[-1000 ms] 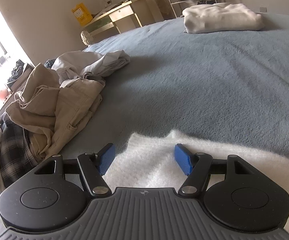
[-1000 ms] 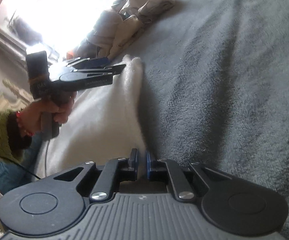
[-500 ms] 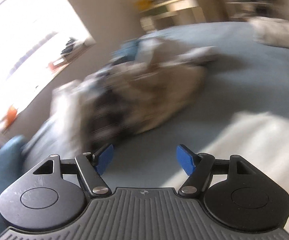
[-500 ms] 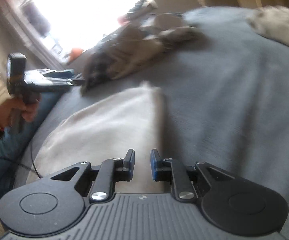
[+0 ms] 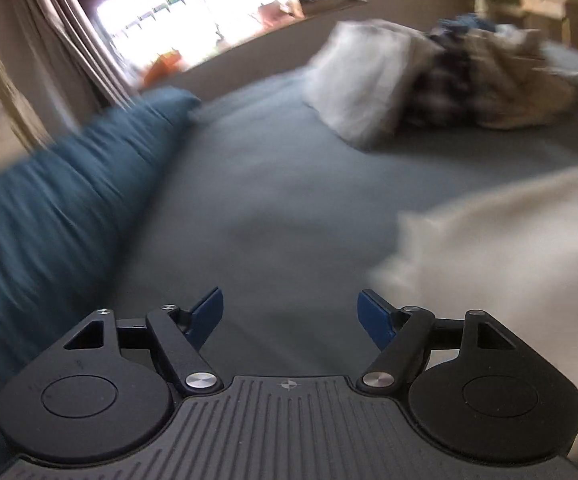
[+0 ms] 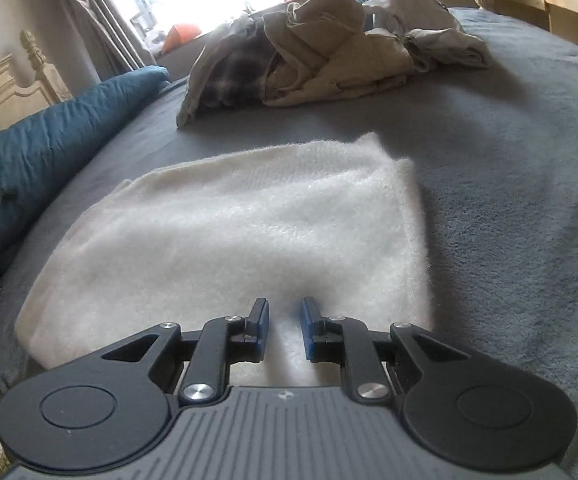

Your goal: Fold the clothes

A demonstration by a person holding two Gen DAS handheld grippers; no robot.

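Letting go, your right gripper [image 6: 285, 326] has just opened a little and hangs empty over the folded white garment [image 6: 249, 236] on the bed [image 6: 509, 160]. Your left gripper [image 5: 290, 318], spread and empty, has swung toward the bed's left edge, so this fold looks finished.

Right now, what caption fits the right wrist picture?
Right tool open over a folded fluffy white sweater on a grey bed.

No legible text, label, brand, number or sign anywhere in either wrist view.
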